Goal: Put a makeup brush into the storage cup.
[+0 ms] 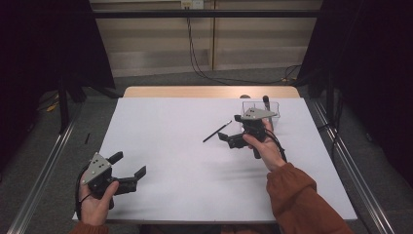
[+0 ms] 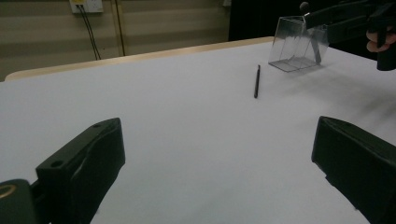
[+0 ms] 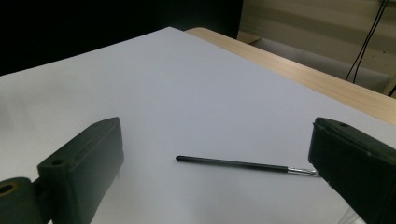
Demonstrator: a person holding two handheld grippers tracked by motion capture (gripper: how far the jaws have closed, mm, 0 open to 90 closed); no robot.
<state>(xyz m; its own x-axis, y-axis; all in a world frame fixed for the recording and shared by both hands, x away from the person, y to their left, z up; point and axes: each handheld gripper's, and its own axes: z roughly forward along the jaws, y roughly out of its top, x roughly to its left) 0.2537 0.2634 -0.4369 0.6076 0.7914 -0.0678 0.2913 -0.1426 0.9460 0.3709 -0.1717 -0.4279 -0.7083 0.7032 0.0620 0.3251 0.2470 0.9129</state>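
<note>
A thin black brush point(image 1: 217, 131) with a silver ferrule lies flat on the white table point(image 1: 185, 161), right of centre. My right gripper point(image 1: 229, 127) hovers just right of it, open, and the brush point(image 3: 233, 163) lies between and ahead of the jaws, untouched. Behind that gripper stands a clear plastic box point(image 1: 272, 108) with a dark round-topped stick point(image 1: 266, 101) upright in it. My left gripper point(image 1: 129, 165) is held open near the front left corner, with nothing in it. From there the brush point(image 2: 256, 81) and box point(image 2: 294, 46) lie far ahead.
Bare tabletop point(image 2: 187, 102) stretches between the two grippers. A wooden strip point(image 1: 209, 91) runs along the table's far edge. Cables point(image 1: 199, 63) hang down the back wall, and metal rails point(image 1: 350, 165) flank the table on the floor.
</note>
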